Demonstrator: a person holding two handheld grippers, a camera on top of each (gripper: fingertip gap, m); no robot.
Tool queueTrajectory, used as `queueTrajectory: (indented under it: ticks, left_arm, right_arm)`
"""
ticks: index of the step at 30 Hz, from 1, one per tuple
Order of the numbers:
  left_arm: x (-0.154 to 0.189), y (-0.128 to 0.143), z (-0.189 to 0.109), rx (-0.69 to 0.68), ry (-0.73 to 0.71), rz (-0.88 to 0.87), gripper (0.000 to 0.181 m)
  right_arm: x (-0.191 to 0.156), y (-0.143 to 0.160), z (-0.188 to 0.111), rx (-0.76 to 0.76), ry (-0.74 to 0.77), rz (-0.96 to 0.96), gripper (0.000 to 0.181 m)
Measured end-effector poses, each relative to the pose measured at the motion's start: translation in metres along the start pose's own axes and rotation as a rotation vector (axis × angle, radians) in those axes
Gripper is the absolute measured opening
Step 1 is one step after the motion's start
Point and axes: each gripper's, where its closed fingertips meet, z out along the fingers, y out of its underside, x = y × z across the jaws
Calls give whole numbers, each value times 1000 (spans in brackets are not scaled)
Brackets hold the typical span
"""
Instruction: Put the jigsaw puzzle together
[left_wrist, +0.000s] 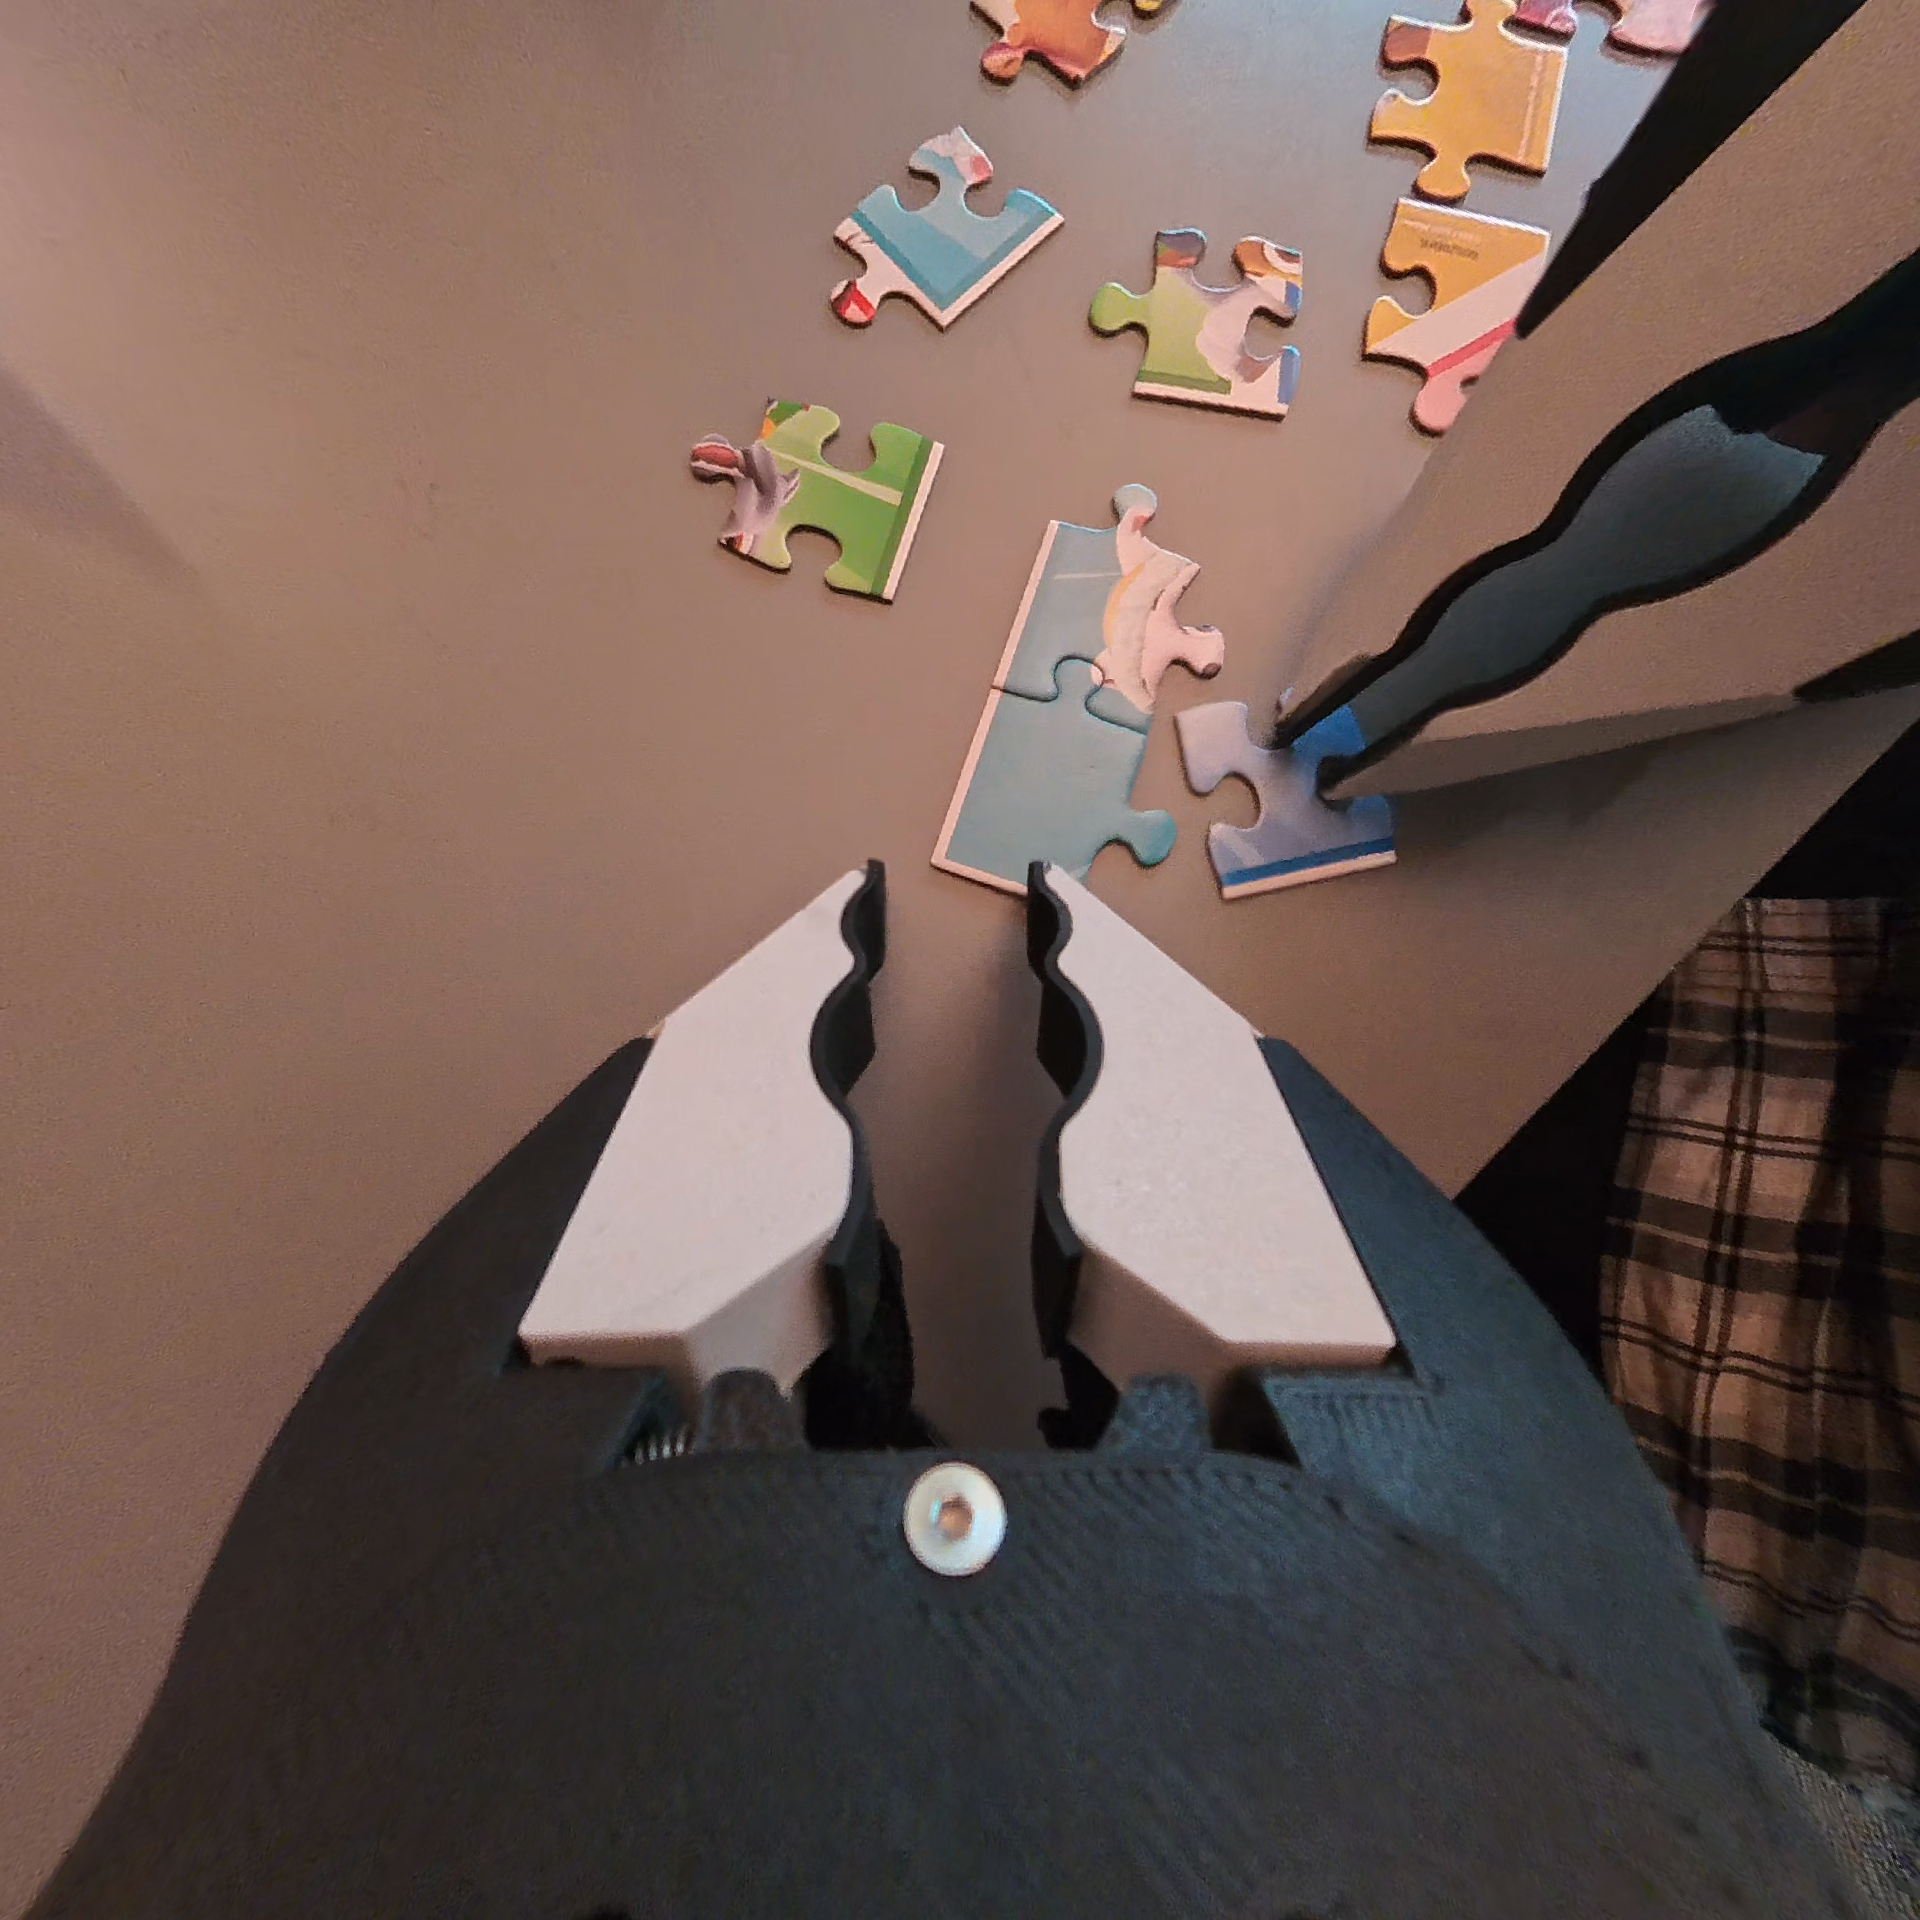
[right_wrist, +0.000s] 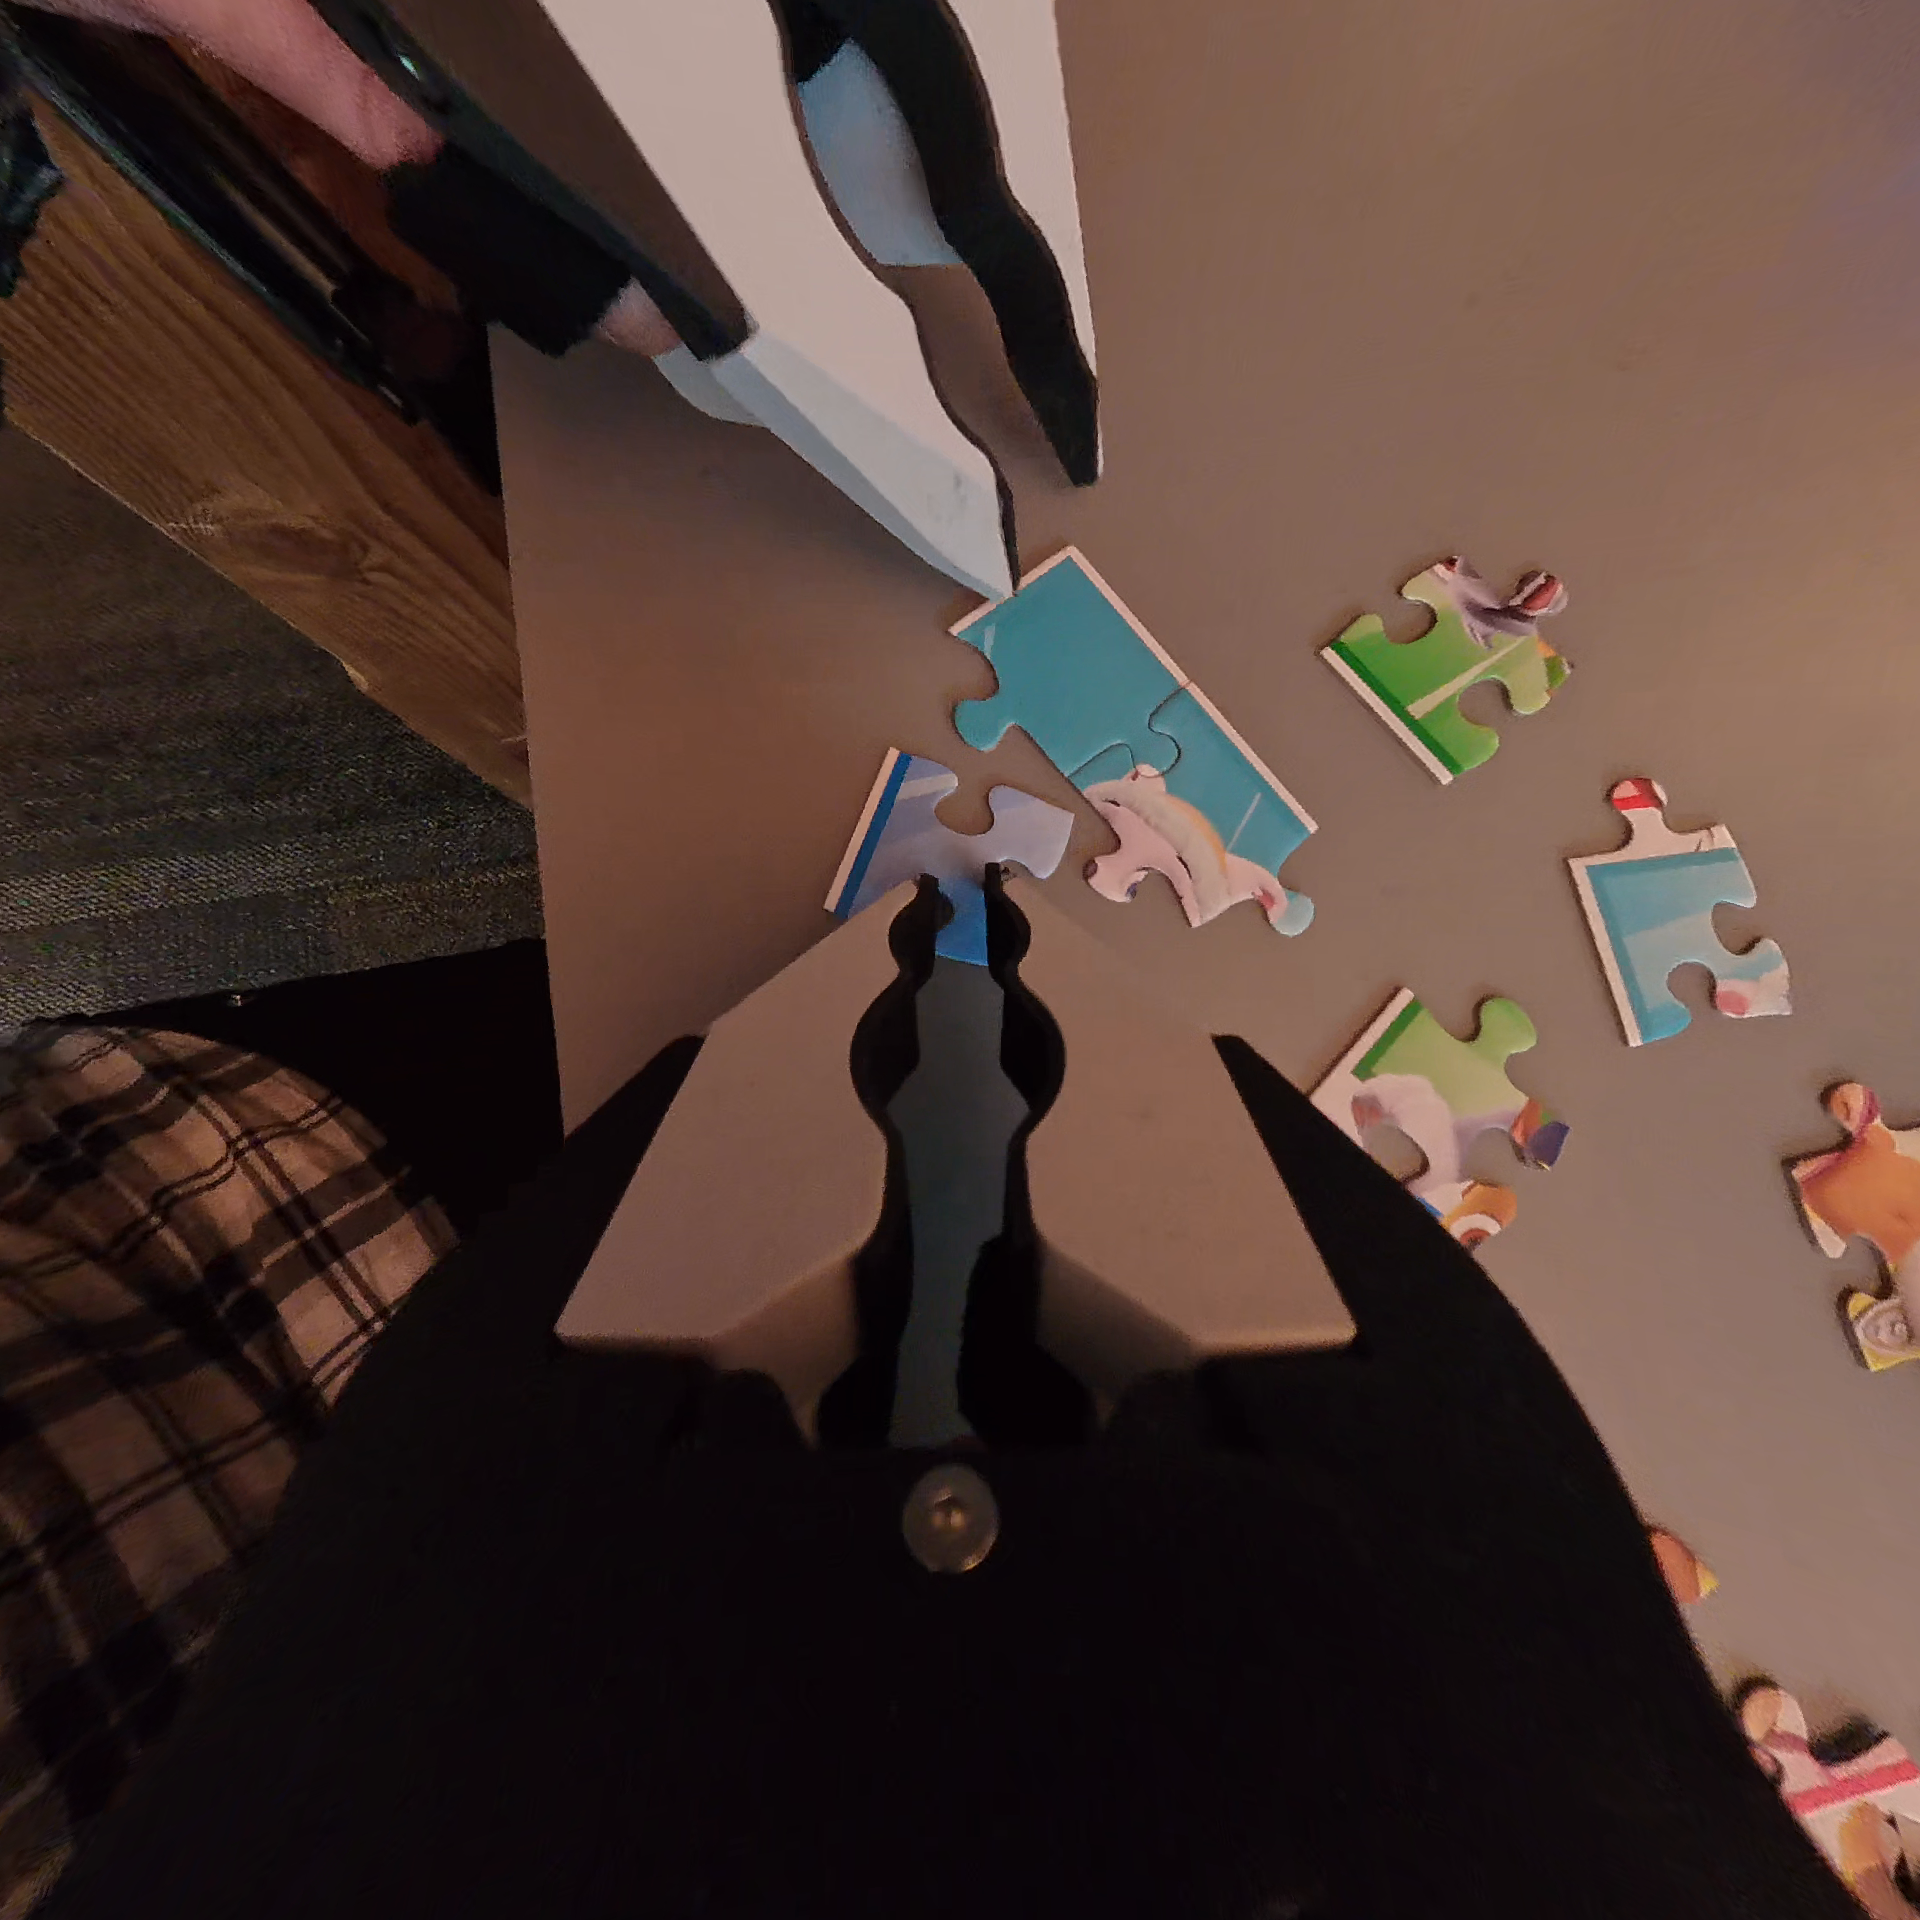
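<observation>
Right gripper (right_wrist: 964, 881) tips on blue piece (right_wrist: 951, 831), grey table (right_wrist: 1455, 312)

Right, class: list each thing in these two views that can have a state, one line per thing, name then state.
left gripper: open, empty, fingertips by the joined pair's corner.
right gripper: nearly closed, tips pressing on the blue piece.
blue piece: flat on the table, not joined, beside the joined pair.
joined pair: two teal pieces interlocked, flat.
green piece: loose, face up.
table: bears scattered loose pieces.
</observation>
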Motion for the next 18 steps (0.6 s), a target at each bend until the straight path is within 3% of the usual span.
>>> queueTrajectory:
  ticks: [9,18]
  left_arm:
    - [11,1,4,-9,52,16,12]
    - [24,0,5,-22,74,43,10]
  right_arm:
    - [0,-6,5,12,5,0,11]
    - [-6,-10,8,28,25,9,11]
